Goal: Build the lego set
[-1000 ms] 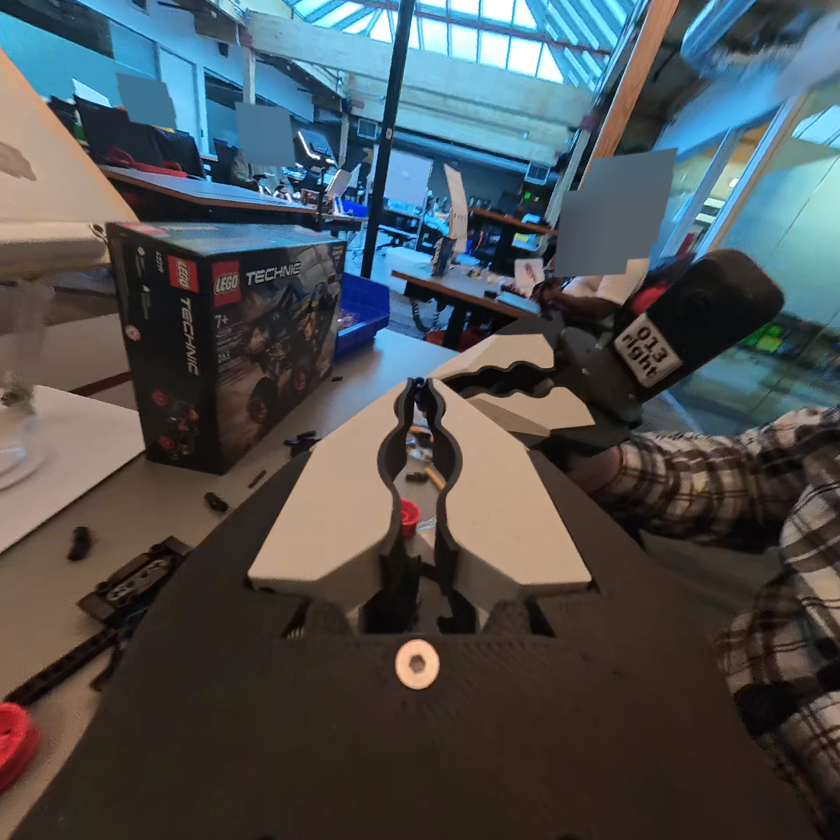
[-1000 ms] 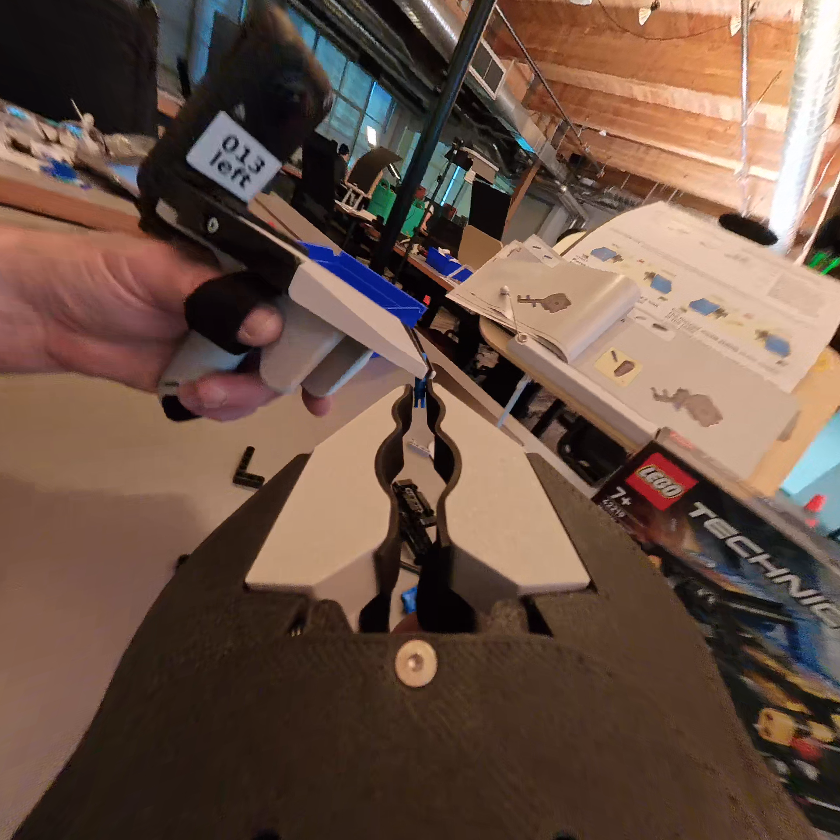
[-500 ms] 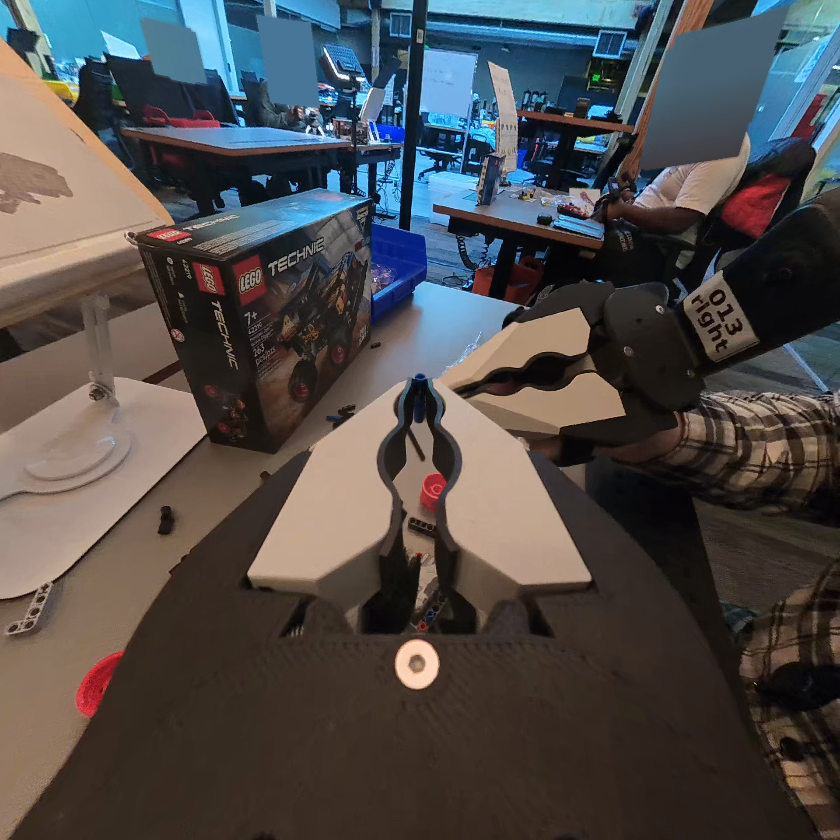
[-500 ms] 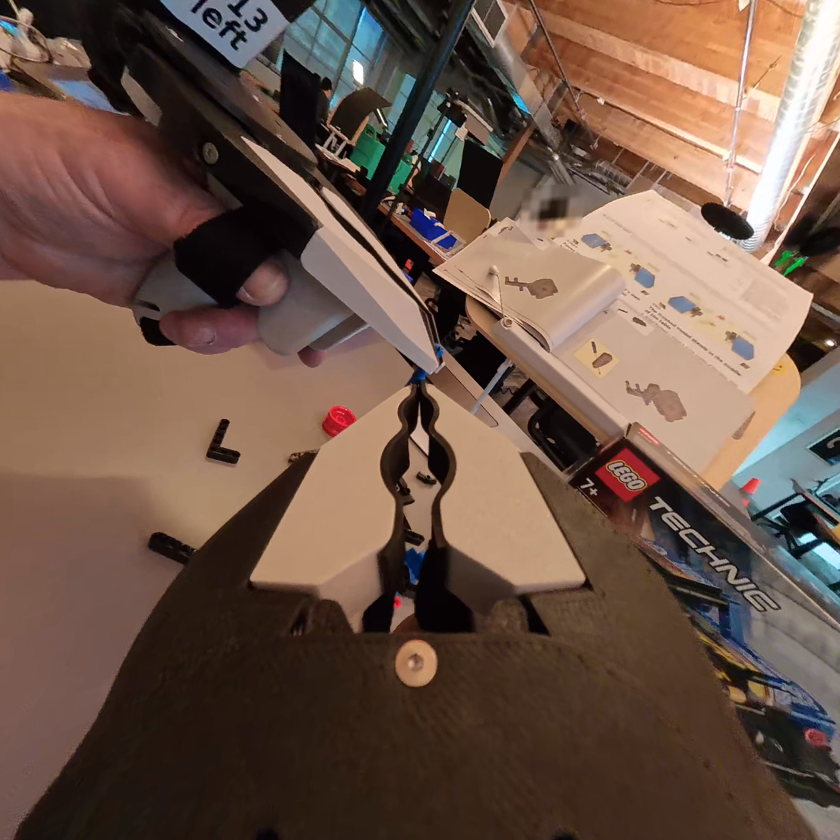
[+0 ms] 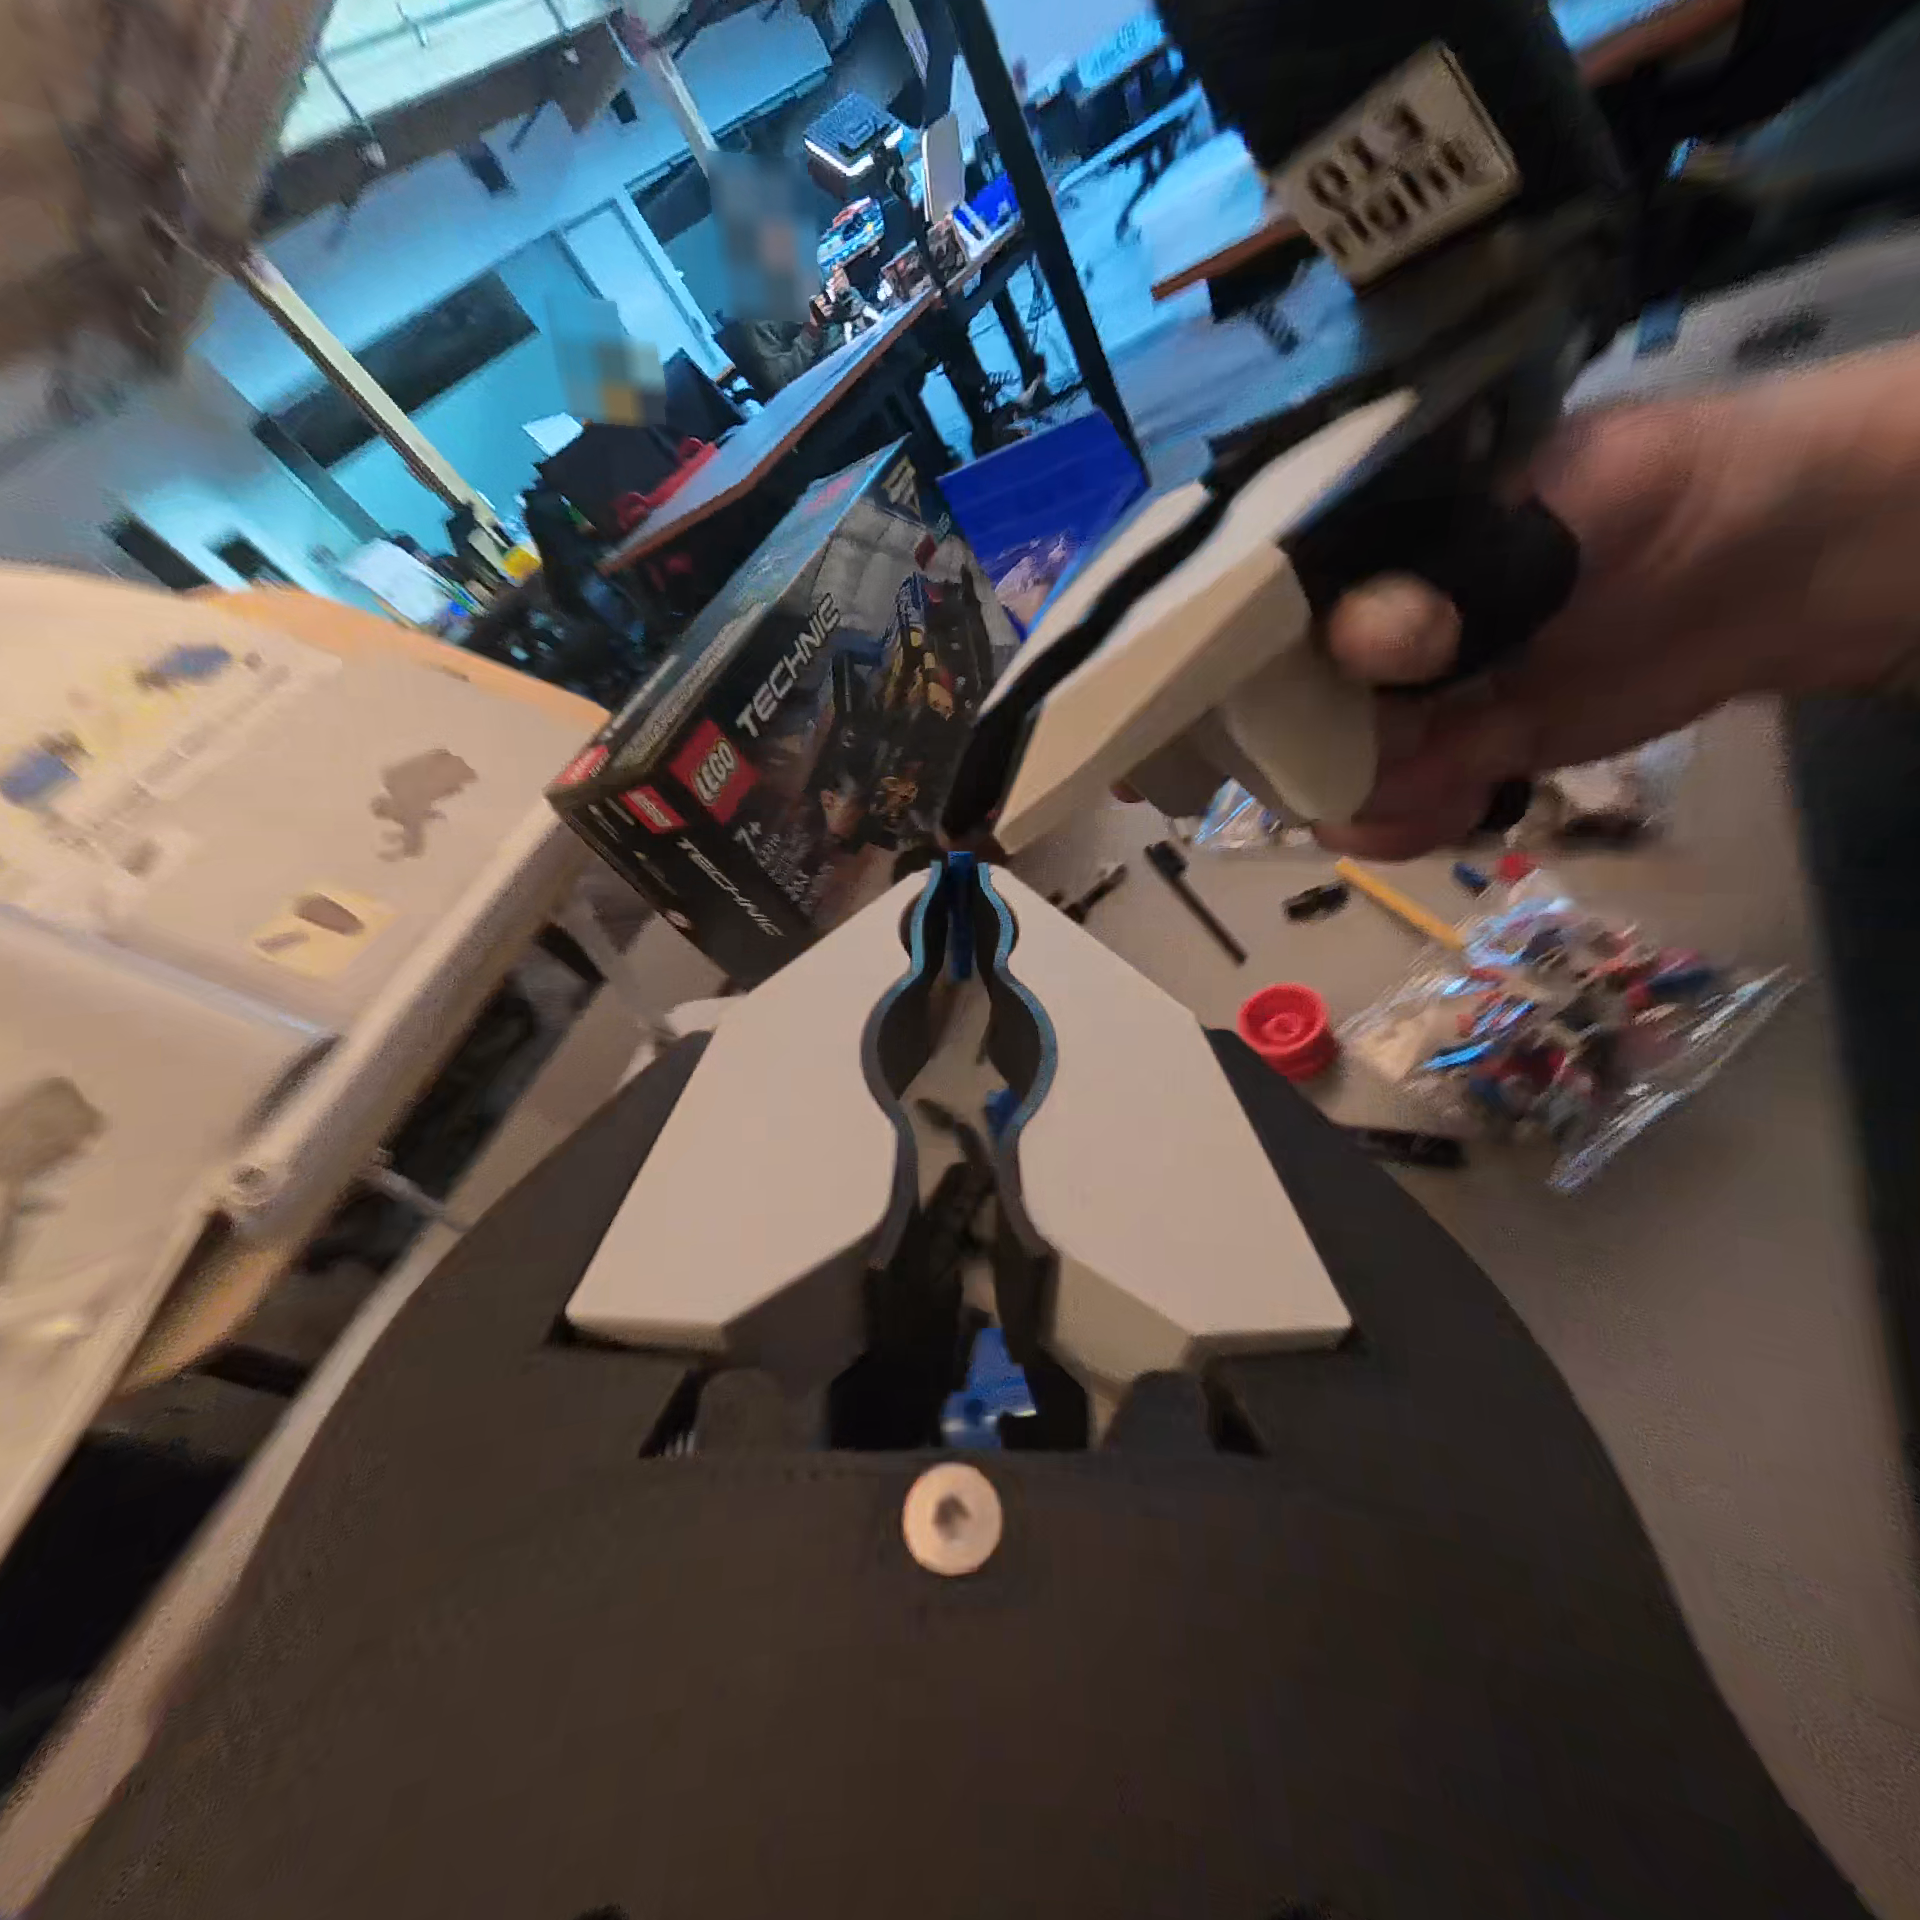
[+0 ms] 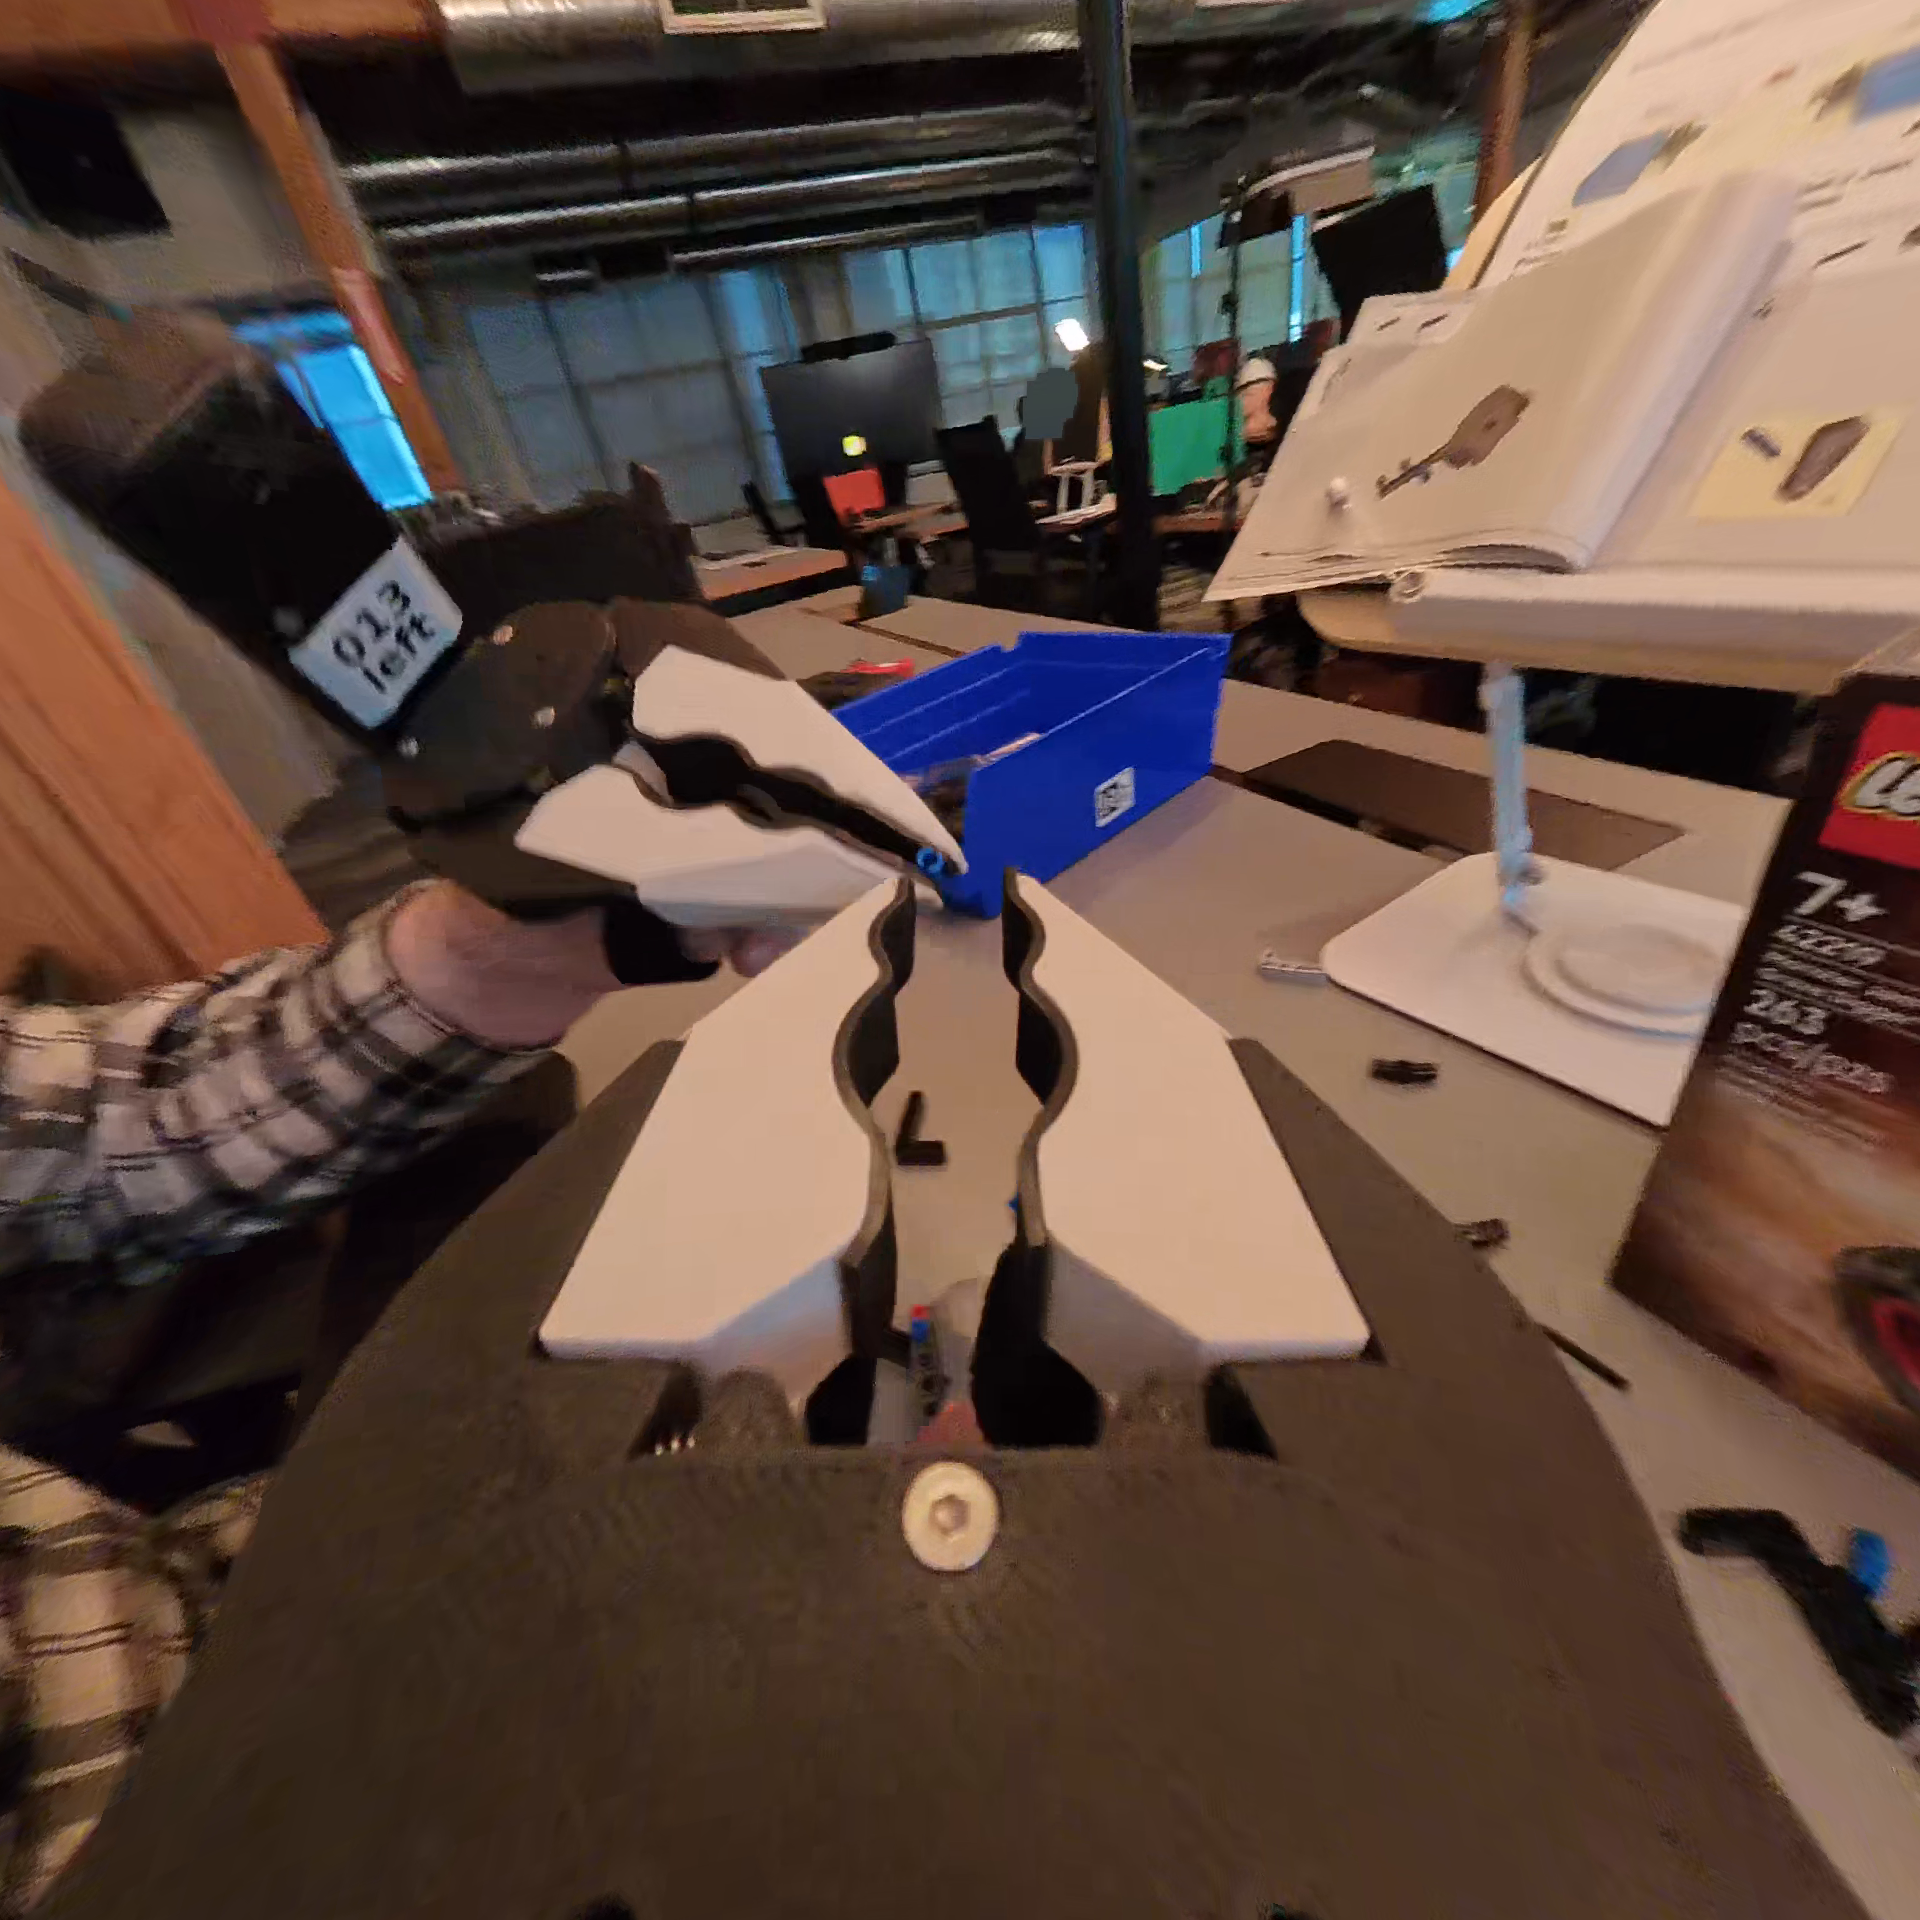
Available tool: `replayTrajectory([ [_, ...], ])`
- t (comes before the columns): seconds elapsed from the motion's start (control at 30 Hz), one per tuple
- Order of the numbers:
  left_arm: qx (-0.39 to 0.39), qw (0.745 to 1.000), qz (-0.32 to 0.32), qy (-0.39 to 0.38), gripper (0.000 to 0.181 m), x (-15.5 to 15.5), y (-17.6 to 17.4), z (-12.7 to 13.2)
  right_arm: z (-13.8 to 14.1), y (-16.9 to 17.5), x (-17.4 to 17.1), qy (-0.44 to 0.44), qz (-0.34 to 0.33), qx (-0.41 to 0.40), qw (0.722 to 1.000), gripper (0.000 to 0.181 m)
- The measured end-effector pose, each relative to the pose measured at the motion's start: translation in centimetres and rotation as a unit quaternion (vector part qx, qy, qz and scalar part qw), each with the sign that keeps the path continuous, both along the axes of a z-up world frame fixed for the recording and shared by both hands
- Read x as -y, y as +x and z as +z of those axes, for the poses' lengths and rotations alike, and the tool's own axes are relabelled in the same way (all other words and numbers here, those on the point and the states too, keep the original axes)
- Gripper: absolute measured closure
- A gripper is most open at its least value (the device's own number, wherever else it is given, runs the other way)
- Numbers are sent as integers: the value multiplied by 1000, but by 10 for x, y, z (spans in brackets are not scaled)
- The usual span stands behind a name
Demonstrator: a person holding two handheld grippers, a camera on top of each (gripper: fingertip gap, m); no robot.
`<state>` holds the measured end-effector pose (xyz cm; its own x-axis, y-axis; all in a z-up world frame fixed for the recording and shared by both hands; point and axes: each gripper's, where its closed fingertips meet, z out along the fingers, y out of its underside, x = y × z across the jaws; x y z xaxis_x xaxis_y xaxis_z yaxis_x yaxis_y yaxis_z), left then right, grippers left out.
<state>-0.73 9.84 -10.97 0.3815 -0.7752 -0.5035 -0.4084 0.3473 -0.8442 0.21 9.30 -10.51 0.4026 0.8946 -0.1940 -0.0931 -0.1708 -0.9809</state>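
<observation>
My left gripper (image 5: 961,883) is shut on a small blue pin (image 5: 961,920) that is held upright at its tips. In the right wrist view the left gripper (image 6: 938,858) comes in from the left with the blue pin (image 6: 928,860) showing at its tip. My right gripper (image 6: 958,889) is open and empty, its tips just below and beside the left gripper's tips. In the left wrist view the right gripper (image 5: 971,826) reaches in from the upper right, held by a hand, its tips just above the pin. Both are held above the grey table (image 6: 1195,914).
The black Lego box (image 5: 790,748) stands behind the grippers, at the right edge in the right wrist view (image 6: 1818,987). A blue bin (image 6: 1060,727) and an instruction booklet on a white stand (image 6: 1558,416) are beyond. A red wheel hub (image 5: 1286,1029), a bag of parts (image 5: 1558,1029) and loose black pieces (image 6: 914,1132) lie on the table.
My right gripper has opened; it was shut at the pin's tip before. My left gripper stays shut on the blue pin. Both views have swung round.
</observation>
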Motion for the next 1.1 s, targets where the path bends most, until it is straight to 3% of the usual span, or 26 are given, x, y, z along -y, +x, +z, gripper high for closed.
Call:
replayTrajectory([
  [0.23, -122, 979, 38, 161, 180, -3, -11, -6, -8, -5, 3, -55, 36, 26, 998, 173],
  [0.43, -174, 953, 34, 245, 180, -1, -14, -3, -6, -6, 7, -126, 82, -42, 988, 174],
  [0.67, -199, 940, 32, 274, 180, -1, -15, -6, -9, -6, 5, -108, 70, -29, 991, 179],
  [0.9, -154, 952, 43, 261, 170, -2, -26, 5, 0, 4, 5, -100, 73, -54, 991, 180],
  [1.1, -166, 948, 41, 270, 179, 0, -23, 1, 1, 2, 11, -108, 93, -49, 989, 179],
])
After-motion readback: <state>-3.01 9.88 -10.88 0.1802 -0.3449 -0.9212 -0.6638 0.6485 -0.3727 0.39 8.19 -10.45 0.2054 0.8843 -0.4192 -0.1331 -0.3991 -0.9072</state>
